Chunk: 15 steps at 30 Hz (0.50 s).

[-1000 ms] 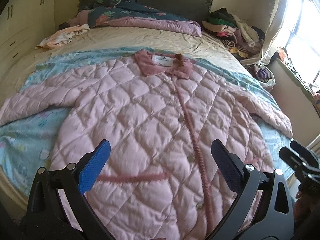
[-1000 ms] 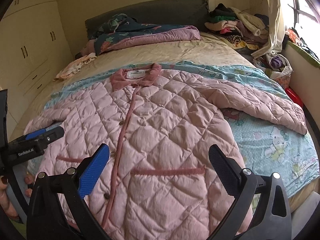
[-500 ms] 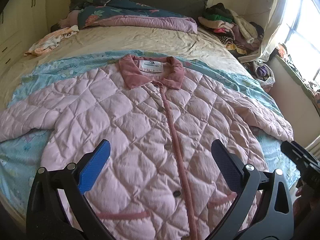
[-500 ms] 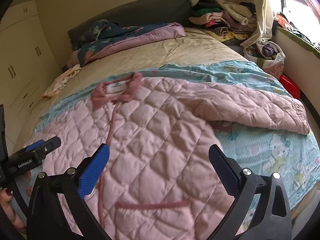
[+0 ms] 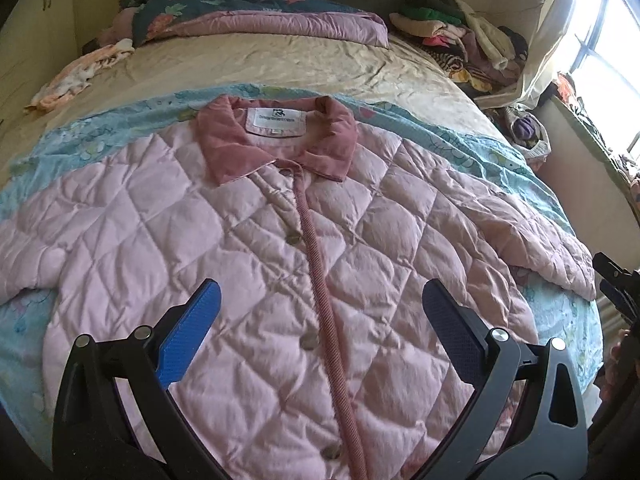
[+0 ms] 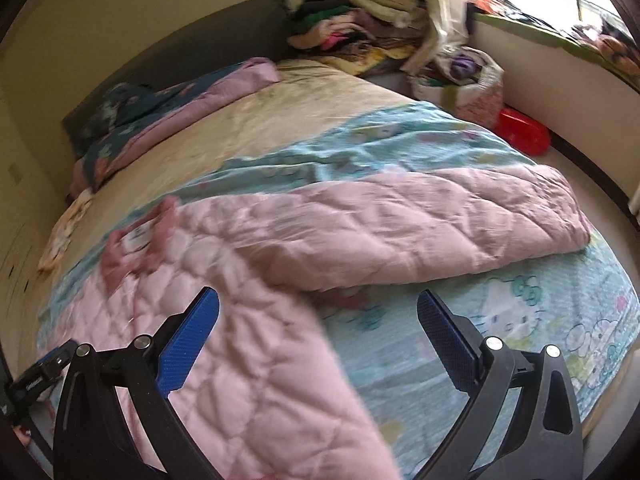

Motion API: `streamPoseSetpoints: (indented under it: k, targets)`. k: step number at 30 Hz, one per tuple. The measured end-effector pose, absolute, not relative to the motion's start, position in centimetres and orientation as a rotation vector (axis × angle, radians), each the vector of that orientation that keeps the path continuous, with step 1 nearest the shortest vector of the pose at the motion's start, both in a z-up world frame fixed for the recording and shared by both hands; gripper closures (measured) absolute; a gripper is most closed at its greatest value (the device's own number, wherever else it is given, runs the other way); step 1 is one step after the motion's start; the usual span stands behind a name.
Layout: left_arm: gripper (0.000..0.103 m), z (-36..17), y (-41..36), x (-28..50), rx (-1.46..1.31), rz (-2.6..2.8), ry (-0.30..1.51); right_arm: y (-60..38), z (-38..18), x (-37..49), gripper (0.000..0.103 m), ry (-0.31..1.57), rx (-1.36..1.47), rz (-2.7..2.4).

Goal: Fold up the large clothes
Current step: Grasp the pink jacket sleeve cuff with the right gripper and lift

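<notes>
Left wrist view sits low over the foot of the bed (image 5: 280, 60), looking straight up the buttoned front of the pink jacket (image 5: 240, 248) toward the headboard, close above the quilting, with the left gripper (image 5: 320, 320) spread wide in the foreground. Right wrist view hangs off to the side, angled across the jacket's outstretched sleeve (image 6: 420, 224) toward the window corner, a bit blurred, between the right gripper (image 6: 318, 324) and its parted fingers. Both share the collar, the blue sheet (image 6: 400, 140) and the clothes pile (image 5: 460, 28).
</notes>
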<state>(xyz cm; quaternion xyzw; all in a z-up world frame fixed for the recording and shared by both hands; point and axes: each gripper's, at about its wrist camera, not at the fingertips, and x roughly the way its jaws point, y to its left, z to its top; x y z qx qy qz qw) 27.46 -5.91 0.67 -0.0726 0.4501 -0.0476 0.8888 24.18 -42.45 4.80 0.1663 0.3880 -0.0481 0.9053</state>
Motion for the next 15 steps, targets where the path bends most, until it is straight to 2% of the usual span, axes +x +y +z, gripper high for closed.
streamPoseSetpoints:
  k: [15]
  targets:
    - [0.008,-1.3,-9.3,33.2,-0.117,-0.119,0.958,-56.2,-3.9,27.5,0.004,0.914,0.586,-0.423]
